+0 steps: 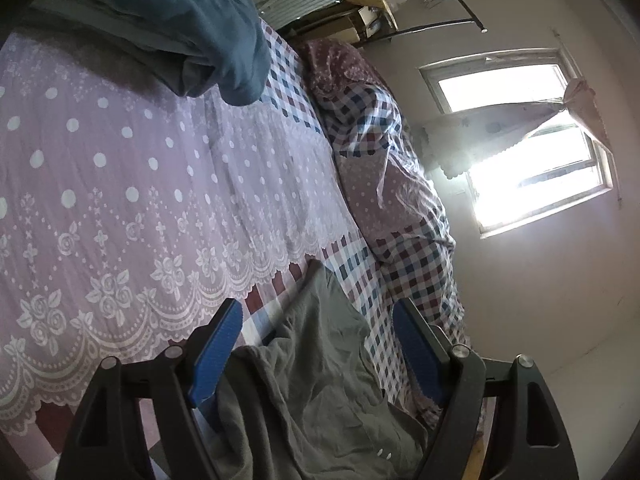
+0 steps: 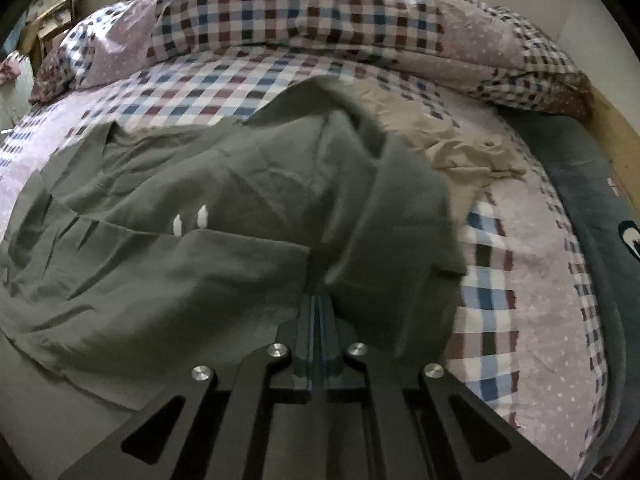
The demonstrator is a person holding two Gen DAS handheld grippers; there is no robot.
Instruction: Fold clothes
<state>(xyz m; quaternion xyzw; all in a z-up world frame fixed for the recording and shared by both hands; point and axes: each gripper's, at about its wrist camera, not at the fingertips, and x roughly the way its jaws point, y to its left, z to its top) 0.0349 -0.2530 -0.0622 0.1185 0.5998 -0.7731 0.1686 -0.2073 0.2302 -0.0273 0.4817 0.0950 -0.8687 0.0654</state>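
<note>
My right gripper (image 2: 318, 308) is clamped on the grey shirt (image 2: 200, 216), which lies crumpled on the checked bed (image 2: 520, 280). My left gripper (image 1: 318, 344) hangs spread wide over the shirt's edge, holding nothing.

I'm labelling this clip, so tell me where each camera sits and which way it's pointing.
Left wrist: on the left gripper, rolled sideways, looking along the bed toward the window; open blue fingers straddle the grey garment.
Right wrist: on the right gripper, facing the checked duvet; fingers shut on the grey garment.
Shared: garment, checked bedding.
</note>
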